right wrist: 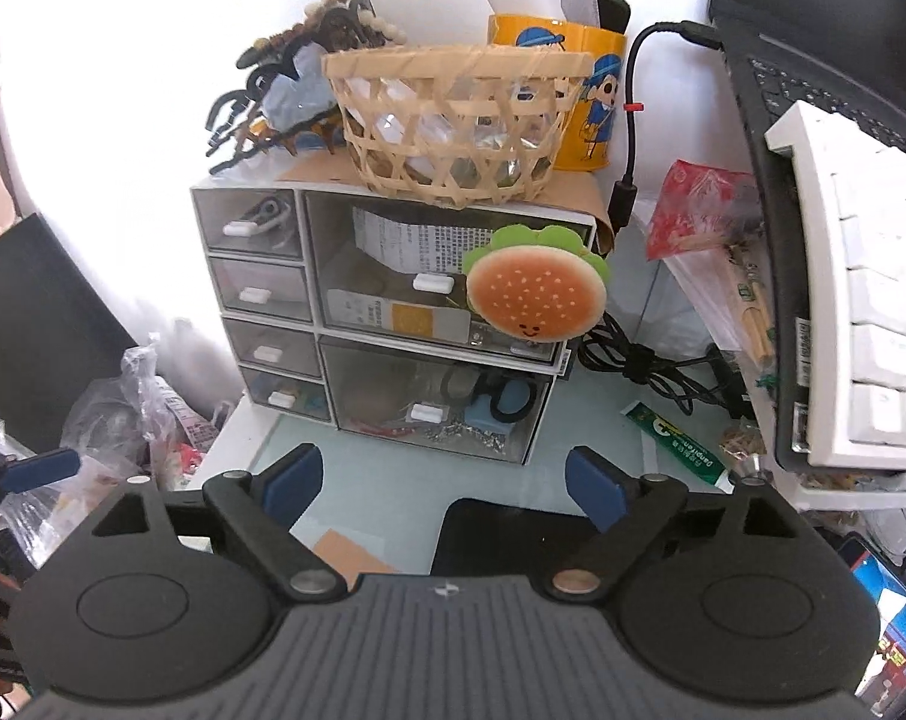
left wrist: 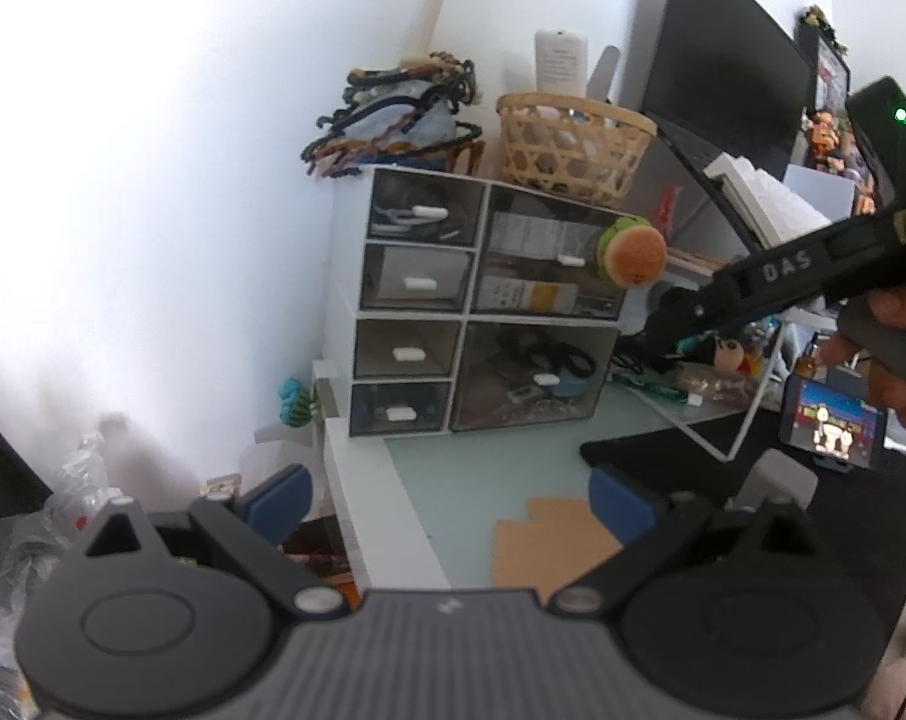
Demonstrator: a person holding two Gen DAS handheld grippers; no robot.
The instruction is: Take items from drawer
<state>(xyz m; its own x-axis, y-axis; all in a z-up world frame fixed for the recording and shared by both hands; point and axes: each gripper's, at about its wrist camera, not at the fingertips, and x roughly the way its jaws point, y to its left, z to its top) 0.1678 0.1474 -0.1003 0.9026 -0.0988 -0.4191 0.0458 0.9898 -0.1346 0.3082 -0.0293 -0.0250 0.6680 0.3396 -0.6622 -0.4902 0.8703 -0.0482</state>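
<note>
The left hand-held gripper (left wrist: 447, 501) has its jaws spread wide, nothing between the blue pads (left wrist: 279, 501). The right hand-held gripper (right wrist: 444, 483) likewise stands wide open and empty, pitched downward. In the left wrist view, a hand (left wrist: 897, 354) grips its black body.

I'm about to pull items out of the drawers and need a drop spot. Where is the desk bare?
Bare glass desk lies directly before the drawer unit, bordered by the cardboard piece and black mat. Crowded: cables and tube on the right, plastic bags left.
</note>
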